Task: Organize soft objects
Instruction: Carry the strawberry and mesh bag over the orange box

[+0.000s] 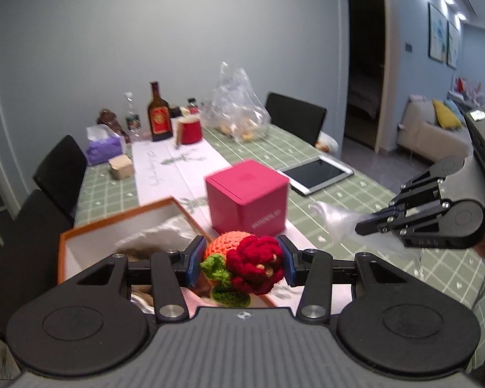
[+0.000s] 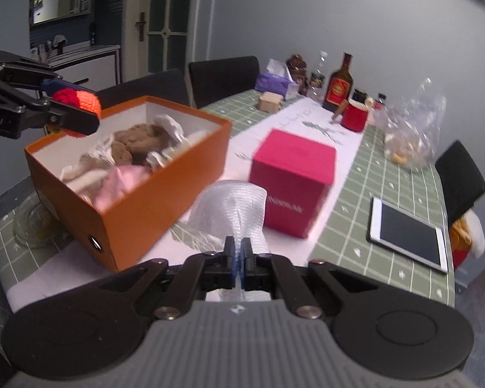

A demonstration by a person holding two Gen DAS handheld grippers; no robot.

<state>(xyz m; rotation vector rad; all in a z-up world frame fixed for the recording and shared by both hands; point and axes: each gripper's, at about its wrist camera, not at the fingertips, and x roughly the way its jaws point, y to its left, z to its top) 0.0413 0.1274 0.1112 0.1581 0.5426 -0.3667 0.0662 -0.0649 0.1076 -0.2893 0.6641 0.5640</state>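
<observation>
My left gripper [image 1: 241, 263] is shut on a crocheted toy [image 1: 245, 265] of orange, red and green yarn, held above the near corner of the orange box [image 1: 119, 220]. From the right wrist view the toy [image 2: 77, 100] hangs over the box's left rim [image 2: 165, 177]. The box holds several soft things: a brown plush [image 2: 139, 142], white cloth and a pink piece [image 2: 119, 177]. My right gripper [image 2: 239, 258] is shut on a translucent white mesh cloth [image 2: 232, 213], held above the table to the right of the box; it also shows in the left wrist view [image 1: 339, 220].
A pink cube box [image 2: 294, 181] stands beside the orange box. A tablet [image 2: 410, 232] lies at the right. Bottles [image 2: 339, 84], a red cup [image 2: 355, 116], a tissue pack [image 2: 274, 80] and a plastic bag [image 2: 410, 132] stand at the far end. Black chairs [image 2: 223, 77] surround the table.
</observation>
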